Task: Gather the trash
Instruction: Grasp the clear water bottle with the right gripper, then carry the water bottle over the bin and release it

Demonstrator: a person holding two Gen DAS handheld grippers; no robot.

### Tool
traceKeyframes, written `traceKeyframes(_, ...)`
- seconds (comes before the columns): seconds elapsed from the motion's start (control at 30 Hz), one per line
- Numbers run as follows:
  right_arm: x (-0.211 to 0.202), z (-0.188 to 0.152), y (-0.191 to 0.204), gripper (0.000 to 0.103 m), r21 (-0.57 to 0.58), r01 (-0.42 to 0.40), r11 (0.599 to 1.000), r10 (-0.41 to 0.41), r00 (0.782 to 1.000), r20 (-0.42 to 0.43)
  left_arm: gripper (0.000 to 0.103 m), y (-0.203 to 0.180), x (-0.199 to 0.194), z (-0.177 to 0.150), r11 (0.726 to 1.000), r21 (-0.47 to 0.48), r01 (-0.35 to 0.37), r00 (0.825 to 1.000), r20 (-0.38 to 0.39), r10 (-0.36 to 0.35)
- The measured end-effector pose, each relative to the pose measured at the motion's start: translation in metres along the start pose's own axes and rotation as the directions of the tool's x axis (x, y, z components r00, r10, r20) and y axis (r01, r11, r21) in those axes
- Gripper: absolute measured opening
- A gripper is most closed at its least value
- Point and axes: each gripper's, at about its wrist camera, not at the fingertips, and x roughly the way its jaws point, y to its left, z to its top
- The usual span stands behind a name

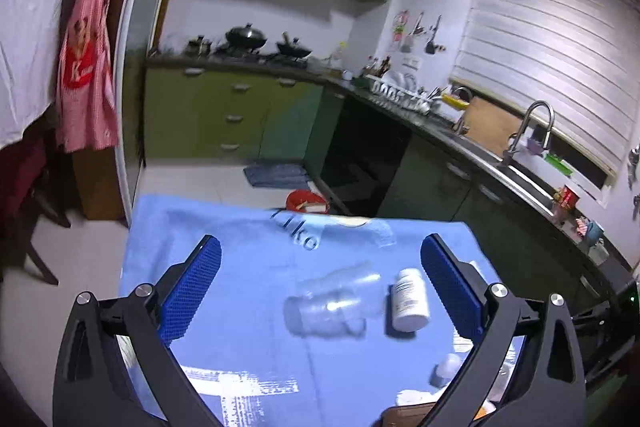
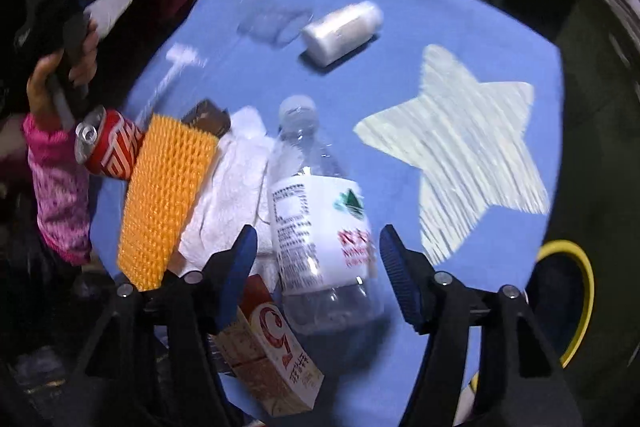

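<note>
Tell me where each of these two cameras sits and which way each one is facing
Left wrist: rides the open left gripper, facing across the blue tablecloth toward the kitchen counter; only its own fingers show.
Right wrist: rides the open right gripper, tilted down over the clear plastic water bottle; the person's left hand shows, holding the other gripper.
Shared: the tablecloth, the white pill bottle and a clear plastic cup.

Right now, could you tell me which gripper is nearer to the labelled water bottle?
Right. The right gripper is open, straddling the water bottle; the left gripper is open over the clear cup, farther away.
</note>
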Motion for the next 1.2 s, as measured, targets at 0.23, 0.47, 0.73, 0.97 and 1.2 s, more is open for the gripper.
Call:
traceKeyframes(0.23,0.038,0.015,-0.012,0.062,0.012,-0.04,0.999,0.041,0.99,-0.137,0.098,-0.02,0.006,-0.02,0.998,0.053,0.017,1.0,0.003,-0.017)
traceKeyframes(0.47,0.059,0.027,-0.007,0.064,-0.025,-0.033,0.999,0.028,0.981,-0.192,0.098,-0.042,0.0,-0.022,0.994,0.111,0.009,1.0,-0.001,-0.009)
traceKeyframes(0.73,0.08,0.032,-0.003,0.063,-0.046,0.001,0.999,-0.01,0.979,-0.203,0.099,-0.04,0.004,-0.026,0.995,0.1,0.012,1.0,-0.022,-0.009)
traceKeyframes(0.97,0.065,0.024,-0.006,0.062,0.002,0.018,1.0,-0.018,0.994,-0.111,0.099,-0.041,0.014,-0.033,0.995,0.104,-0.002,0.999,-0.049,0.007)
traceKeyframes(1.2,0.005,-0.007,-0.026,0.061,0.101,-0.005,0.995,0.001,0.999,0.043,0.099,-0.039,0.018,-0.036,0.996,0.092,-0.005,0.999,-0.053,0.01)
